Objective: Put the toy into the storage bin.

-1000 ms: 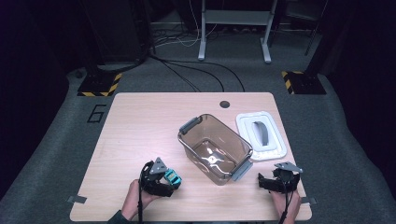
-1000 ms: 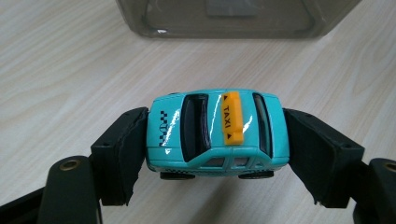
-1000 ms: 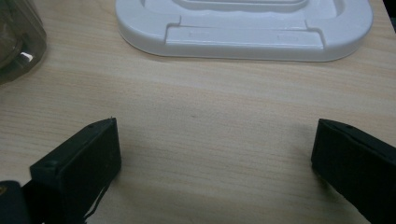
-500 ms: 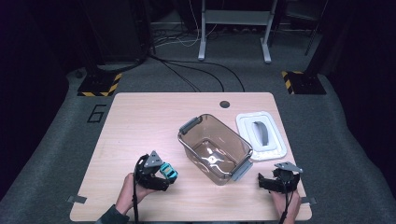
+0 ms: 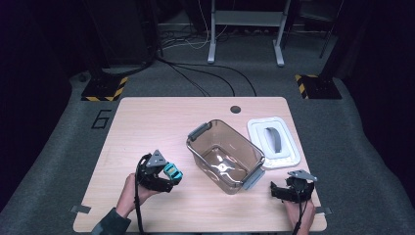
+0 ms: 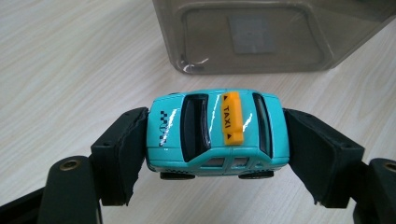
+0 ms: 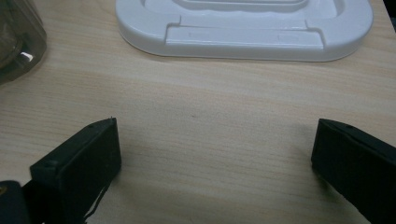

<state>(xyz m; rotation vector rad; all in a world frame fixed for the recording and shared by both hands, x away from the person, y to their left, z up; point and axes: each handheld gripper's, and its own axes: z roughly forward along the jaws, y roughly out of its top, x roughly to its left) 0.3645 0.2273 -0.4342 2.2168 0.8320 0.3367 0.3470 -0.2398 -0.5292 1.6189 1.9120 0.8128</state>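
The left gripper view shows the left tool (image 6: 215,135) clamped end to end on a teal toy taxi (image 6: 215,133), its yellow TAXI sign readable, lifted above the worktop (image 5: 147,127) just before the clear plastic bin (image 5: 225,156). The right gripper view shows the right tool (image 7: 215,158) spread wide with nothing between, near the white lid (image 7: 243,28). From above, bare worktop lies left of the bin; the right tool sits close to the near edge.

Both grippers are showing black bodies, the left gripper (image 5: 172,179) and right gripper (image 5: 275,190) each wearing a grey three-cornered plate, trailing a black cable, and carrying thick black padded jaws with brass-ringed screw holes; a dark sleeve is covering the left forearm
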